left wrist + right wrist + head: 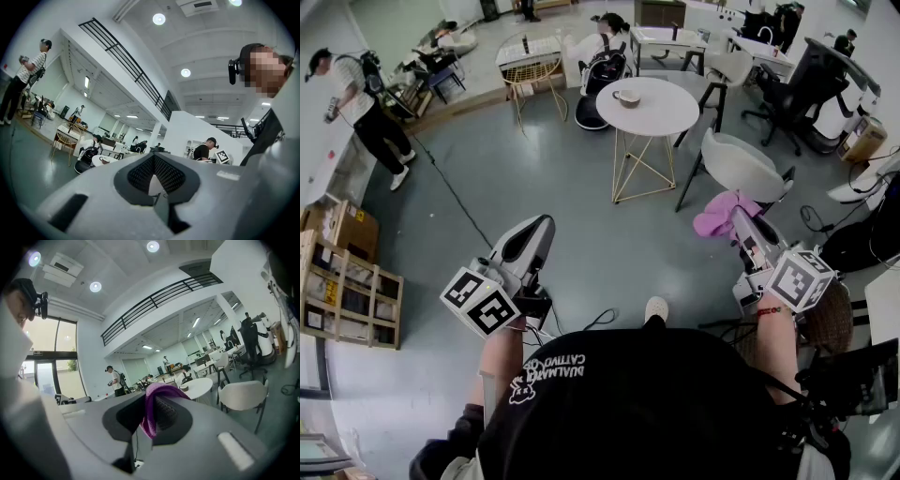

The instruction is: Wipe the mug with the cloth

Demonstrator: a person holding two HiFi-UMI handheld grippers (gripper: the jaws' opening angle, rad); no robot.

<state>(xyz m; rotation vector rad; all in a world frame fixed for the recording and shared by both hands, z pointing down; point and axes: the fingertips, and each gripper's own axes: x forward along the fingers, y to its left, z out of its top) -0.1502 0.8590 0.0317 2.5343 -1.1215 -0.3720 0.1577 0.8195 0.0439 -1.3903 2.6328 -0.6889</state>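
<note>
Jaws of right gripper (741, 223) pinch cloth (717, 214), its fold running lengthwise along them.

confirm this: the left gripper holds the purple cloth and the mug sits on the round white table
No: the right gripper holds the purple cloth, as the right gripper view shows. The mug does sit on the round white table.

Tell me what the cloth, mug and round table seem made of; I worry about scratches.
The purple cloth looks like soft matte fabric, maybe microfibre: it folds and droops limply. The small pale mug is probably glazed ceramic, though too small to be sure. The round white table has a smooth matte top, perhaps laminate, on thin gold wire legs, likely metal.
</note>
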